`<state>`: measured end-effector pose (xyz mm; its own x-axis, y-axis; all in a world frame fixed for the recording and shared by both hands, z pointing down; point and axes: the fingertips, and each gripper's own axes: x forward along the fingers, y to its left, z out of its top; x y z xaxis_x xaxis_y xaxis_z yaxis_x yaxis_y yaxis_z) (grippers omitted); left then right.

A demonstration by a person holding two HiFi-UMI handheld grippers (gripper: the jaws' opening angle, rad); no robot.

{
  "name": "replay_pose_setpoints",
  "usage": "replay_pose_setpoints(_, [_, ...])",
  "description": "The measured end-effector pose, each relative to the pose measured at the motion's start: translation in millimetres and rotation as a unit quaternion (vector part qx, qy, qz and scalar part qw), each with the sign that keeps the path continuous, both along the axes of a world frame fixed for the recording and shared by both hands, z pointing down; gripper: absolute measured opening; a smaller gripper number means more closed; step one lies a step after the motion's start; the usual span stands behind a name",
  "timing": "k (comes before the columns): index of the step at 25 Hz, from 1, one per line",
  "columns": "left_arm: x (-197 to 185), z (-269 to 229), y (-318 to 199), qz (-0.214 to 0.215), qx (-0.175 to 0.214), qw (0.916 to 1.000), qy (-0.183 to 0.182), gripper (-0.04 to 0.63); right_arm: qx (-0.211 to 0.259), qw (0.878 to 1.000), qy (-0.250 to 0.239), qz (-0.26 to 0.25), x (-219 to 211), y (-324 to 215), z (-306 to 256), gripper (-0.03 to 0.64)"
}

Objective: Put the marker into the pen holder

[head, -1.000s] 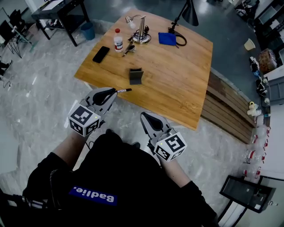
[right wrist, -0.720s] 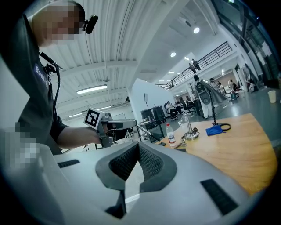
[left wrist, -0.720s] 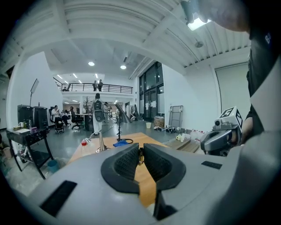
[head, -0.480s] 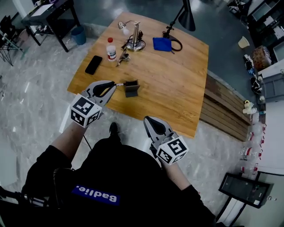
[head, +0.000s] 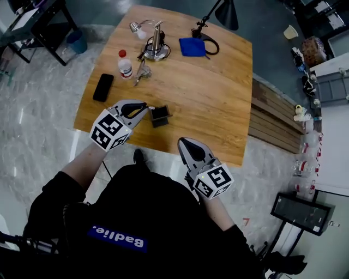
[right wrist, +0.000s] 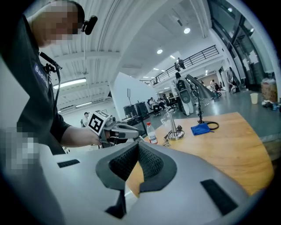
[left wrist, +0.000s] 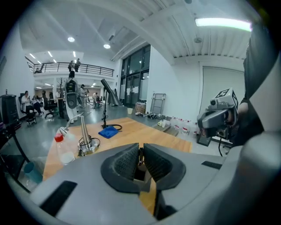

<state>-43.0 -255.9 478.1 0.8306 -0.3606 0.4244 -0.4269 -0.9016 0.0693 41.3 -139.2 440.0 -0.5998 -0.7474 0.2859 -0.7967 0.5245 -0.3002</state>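
The dark pen holder (head: 160,116) stands near the front edge of the wooden table (head: 212,103). My left gripper (head: 143,109) is shut on the black marker (head: 150,110), whose tip reaches the holder's left rim. In the left gripper view the marker (left wrist: 140,157) sits pinched end-on between the ribbed pads (left wrist: 127,161), with the pen holder (left wrist: 139,174) dark just below. My right gripper (head: 184,143) hangs shut and empty off the table's front edge, to the right of the holder. The right gripper (right wrist: 138,147) has its pads together, and the left gripper (right wrist: 115,130) shows beyond them.
A black phone (head: 103,87), a red-capped bottle (head: 125,64) and a metal stand (head: 155,43) with keys lie at the table's left and back. A blue cloth (head: 192,47) and a black lamp (head: 226,15) are at the back. A wooden bench (head: 272,117) runs along the right.
My left gripper has carried the marker forward and right, from off the table's corner up to the pen holder. The right gripper has stayed roughly where it was.
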Motion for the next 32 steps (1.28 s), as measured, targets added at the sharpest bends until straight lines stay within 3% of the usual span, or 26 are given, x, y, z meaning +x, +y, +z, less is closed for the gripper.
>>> replay_pose_setpoints(4, [12.8,27.3,-5.6,0.052,-0.022,0.9982,-0.021,0.043,-0.005,1.000,0.003,0.029,-2.9,-15.4,3.1,0.006])
replay_pose_setpoints(12, [35.6,73.1,-4.4,0.117,-0.016,0.9891,-0.087,0.043,-0.016,0.999,0.005,0.042,-2.1,-27.0,11.1,0.006])
replay_pose_setpoints(18, [43.3,105.2,-8.6,0.117,-0.040,0.9841,-0.127,0.043,-0.023,0.999,-0.001,0.039,16.6,-30.7,20.3,0.006])
replay_pose_setpoints(32, [58.1,135.5,-19.3,0.095,-0.086,0.9810,-0.145,0.043,-0.033,0.999,-0.004,0.011,46.6,-43.3,27.4,0.006])
